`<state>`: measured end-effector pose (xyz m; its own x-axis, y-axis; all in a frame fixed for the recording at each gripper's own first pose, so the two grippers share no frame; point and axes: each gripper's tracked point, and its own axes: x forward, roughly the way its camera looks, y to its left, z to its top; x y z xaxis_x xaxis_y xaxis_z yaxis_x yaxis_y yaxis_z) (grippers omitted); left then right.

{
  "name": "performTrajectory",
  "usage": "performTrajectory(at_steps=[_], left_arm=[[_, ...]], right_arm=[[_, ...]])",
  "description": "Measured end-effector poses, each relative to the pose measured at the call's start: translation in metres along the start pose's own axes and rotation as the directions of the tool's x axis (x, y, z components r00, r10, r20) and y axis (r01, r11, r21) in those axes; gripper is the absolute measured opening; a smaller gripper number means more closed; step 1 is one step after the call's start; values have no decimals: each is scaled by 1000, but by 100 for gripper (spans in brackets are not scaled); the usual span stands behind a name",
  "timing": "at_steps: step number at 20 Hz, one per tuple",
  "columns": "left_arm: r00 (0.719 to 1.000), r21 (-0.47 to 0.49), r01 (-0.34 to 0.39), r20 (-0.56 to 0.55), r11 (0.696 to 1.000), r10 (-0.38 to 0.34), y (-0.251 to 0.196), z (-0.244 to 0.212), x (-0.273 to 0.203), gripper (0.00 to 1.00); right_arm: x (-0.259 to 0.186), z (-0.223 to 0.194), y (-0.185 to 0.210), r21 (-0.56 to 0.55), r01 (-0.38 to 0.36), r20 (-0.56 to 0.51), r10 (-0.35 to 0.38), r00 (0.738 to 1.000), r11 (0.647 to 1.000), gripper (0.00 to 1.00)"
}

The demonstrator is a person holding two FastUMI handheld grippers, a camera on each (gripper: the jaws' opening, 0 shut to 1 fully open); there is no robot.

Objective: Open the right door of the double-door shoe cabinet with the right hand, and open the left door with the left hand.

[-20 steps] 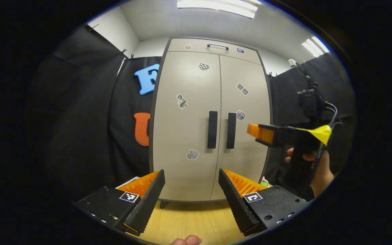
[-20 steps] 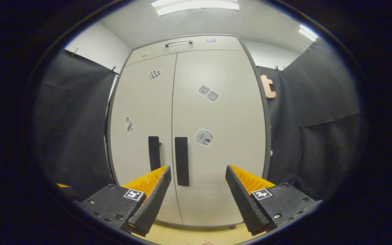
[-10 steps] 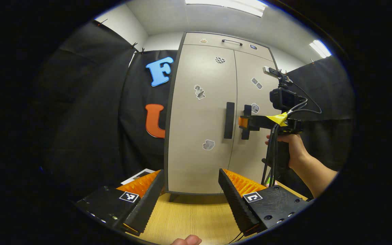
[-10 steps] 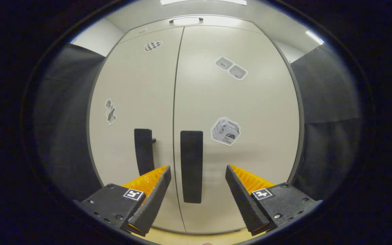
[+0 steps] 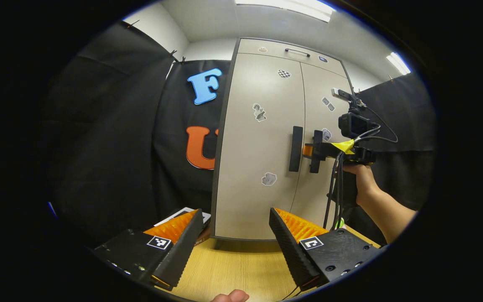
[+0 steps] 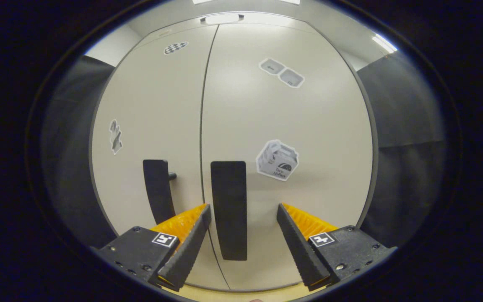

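While both doors of the shoe cabinet [image 5: 262, 138] are closed, stickers [image 6: 278, 160] dot their beige fronts and a black cloth wall [image 5: 111, 138] hangs at nine o'clock of the cabinet in the left gripper view. A wooden tabletop [image 5: 233, 268] carries the cabinet, with a flat white-and-black item [image 5: 183, 214] lying by its lower left corner. In the right gripper view, the right gripper [image 6: 241, 235] spreads wide, its fingers flanking the right door handle [image 6: 229, 209] without touching it; the left door handle [image 6: 157, 191] sits at ten o'clock. In the left gripper view, a hand [image 5: 361, 178] at three o'clock holds that gripper level at the handles. The left gripper [image 5: 235, 239] stands wide open, well back from the cabinet.
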<state>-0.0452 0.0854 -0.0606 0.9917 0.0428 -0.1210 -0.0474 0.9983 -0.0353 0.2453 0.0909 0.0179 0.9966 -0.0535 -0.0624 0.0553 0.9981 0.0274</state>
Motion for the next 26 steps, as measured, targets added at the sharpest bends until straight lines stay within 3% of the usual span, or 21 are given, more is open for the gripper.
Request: performTrajectory(at_steps=[1,3,4,7,10,13,20,26], left_arm=[[1000,-1,4,-3,1000,-4,0,-1,1,95],[1000,-1,11,0,1000,-11,-1,-1,3,95],[1000,1,13,1,1000,-13,-1,-1,5,95],[1000,0,19,1,1000,-19,-1,-2,7,95],[1000,-2,17,1,1000,-17,0,-3,7,95],[1000,-10,11,-1,1000,-11,3,-4,7,95],[1000,-6,7,1,1000,-7,1,-5,2,95],[1000,3,11,-5,1000,-11,-14,-8,-9,95]], right_arm=[[3,-3,0,4,-1,-9,1,1000,1000,100],[2,-5,0,17,0,-15,0,1000,1000,95],[2,-6,0,20,0,-16,0,1000,1000,82],[1,-6,4,-2,-11,-19,11,1000,1000,63],[1,-6,10,-55,0,-11,-1,1000,998,29],[1,-5,8,-13,-31,-6,31,999,999,10],[-6,-7,9,-29,-58,-12,58,998,998,9],[-34,-6,8,-28,-155,-24,154,988,988,9]])
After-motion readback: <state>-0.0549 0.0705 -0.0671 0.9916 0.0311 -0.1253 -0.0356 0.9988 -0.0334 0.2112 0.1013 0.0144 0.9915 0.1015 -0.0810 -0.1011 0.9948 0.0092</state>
